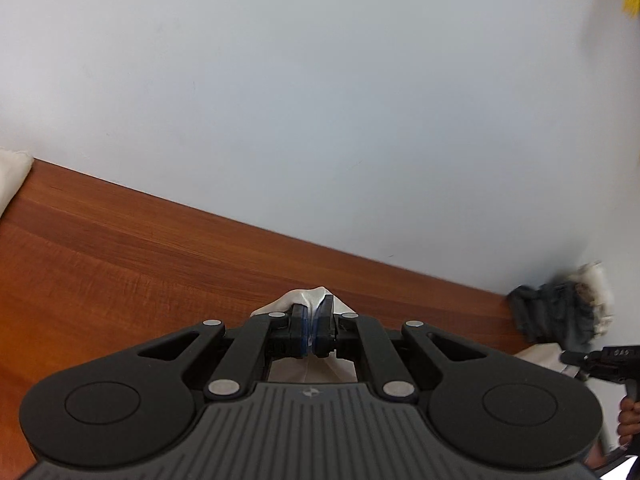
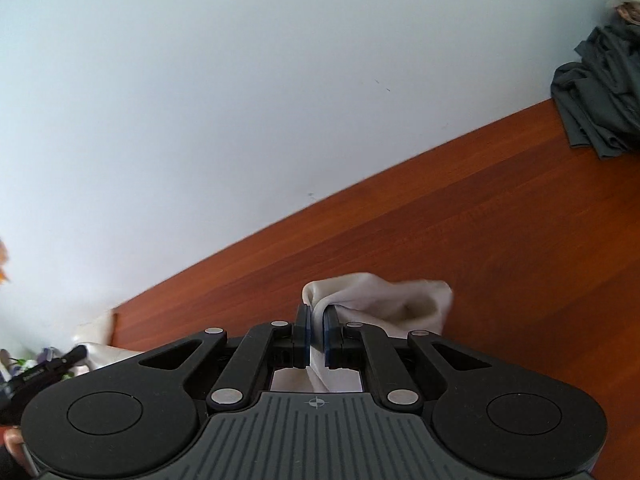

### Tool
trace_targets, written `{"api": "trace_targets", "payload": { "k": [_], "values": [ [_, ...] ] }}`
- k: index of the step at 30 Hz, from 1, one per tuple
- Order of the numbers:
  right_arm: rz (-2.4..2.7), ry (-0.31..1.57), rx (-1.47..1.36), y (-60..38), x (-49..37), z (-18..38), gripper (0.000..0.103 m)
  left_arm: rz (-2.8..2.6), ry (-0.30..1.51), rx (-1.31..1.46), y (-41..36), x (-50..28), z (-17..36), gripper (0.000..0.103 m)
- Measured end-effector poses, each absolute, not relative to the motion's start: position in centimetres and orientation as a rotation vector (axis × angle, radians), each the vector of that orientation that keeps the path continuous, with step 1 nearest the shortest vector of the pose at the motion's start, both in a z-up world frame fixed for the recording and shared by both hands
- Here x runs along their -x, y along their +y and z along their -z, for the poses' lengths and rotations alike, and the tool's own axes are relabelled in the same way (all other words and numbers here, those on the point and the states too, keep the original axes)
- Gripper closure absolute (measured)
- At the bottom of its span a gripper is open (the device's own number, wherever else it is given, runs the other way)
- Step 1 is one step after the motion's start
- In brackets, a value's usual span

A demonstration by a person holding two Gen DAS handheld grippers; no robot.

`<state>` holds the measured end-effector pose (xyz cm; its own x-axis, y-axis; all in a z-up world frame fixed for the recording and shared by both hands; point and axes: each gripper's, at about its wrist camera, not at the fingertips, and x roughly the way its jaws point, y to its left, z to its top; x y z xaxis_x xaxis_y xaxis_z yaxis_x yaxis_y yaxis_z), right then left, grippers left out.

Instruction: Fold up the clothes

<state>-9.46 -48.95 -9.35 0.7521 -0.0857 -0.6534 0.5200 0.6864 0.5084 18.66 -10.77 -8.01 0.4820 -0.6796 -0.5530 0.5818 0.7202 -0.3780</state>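
Grippers [image 1: 312, 330] [image 2: 316, 332] — white cloth [image 2: 380, 300] mostly hidden

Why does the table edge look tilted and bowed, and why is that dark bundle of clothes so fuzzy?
Left wrist view: fisheye lens bows the wooden table; the dark clothes pile near the rim is smeared, probably motion blur. Right wrist view: same tilt, the pile sharper, the white cloth slightly soft. Lighting even, no glare.

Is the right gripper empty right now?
No, the right gripper is shut on white cloth, a fold of which bunches up between and beyond its pads above the table.
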Motion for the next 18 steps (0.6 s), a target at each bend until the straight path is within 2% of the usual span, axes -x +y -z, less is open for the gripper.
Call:
{"api": "trace_targets", "payload": {
  "k": [6,8,9,10,12,14,15,18],
  "values": [
    [0.396,0.738,-0.679,-50.9,3.8,13.3,0.09,0.71,0.788,0.085,-14.2,-22.1,11.1,0.096],
    [0.403,0.771,-0.647,-51.2,2.6,14.2,0.083,0.686,0.812,0.076,-14.9,-23.2,12.0,0.094],
    [0.404,0.788,-0.633,-51.3,2.0,14.7,0.075,0.674,0.824,0.072,-15.2,-23.7,12.4,0.091],
    [0.405,0.801,-0.619,-51.3,1.6,15.1,0.069,0.668,0.839,0.078,-15.3,-24.0,12.6,0.086],
    [0.398,0.825,-0.586,-51.2,1.3,15.5,0.068,0.664,0.846,0.087,-15.3,-24.1,12.8,0.058],
    [0.389,0.85,-0.558,-51.0,1.3,15.8,0.06,0.671,0.825,0.085,-15.1,-23.7,12.6,0.044],
    [0.386,0.86,-0.544,-50.8,1.6,15.8,0.054,0.678,0.822,0.075,-15.0,-23.5,12.6,0.038],
    [0.383,0.885,-0.493,-50.5,2.0,16.9,0.048,0.706,0.818,0.046,-14.5,-22.7,12.6,0.035]
  ]
}}
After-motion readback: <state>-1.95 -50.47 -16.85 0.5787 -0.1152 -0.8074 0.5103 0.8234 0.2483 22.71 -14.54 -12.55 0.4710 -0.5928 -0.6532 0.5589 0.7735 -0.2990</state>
